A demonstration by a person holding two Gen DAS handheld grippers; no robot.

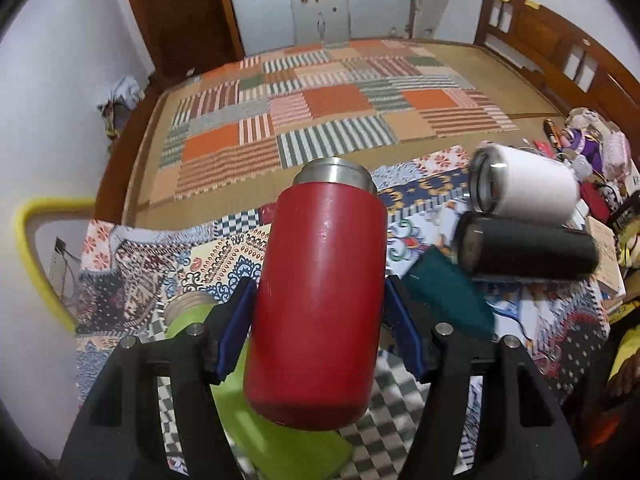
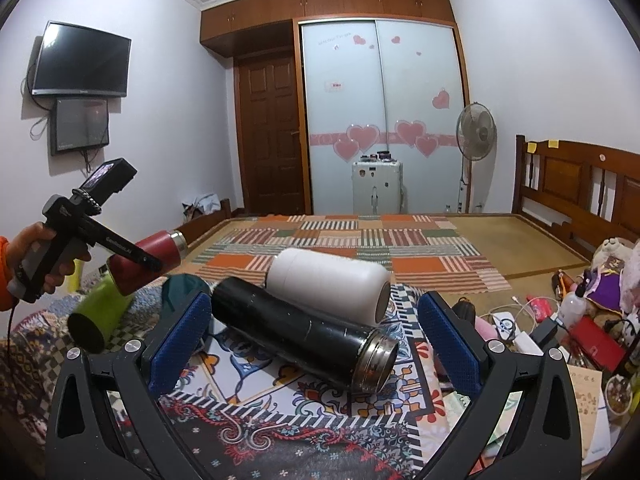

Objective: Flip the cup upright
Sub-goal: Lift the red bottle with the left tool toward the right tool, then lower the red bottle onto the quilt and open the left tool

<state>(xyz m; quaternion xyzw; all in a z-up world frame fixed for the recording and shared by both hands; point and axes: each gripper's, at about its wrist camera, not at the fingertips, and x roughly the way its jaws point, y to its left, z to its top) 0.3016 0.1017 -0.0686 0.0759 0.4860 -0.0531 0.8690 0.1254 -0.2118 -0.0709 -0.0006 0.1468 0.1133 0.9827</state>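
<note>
Red cup (image 1: 316, 292) clamped in left tool (image 1: 318, 320); right tool (image 2: 312, 344) gapes; 5 cups total.

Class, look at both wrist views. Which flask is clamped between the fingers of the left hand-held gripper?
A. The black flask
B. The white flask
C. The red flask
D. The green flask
C. The left hand-held gripper has its blue pads pressed on both sides of the red flask, lifted off the cloth, while the black flask, white flask and green flask lie on their sides.
</note>
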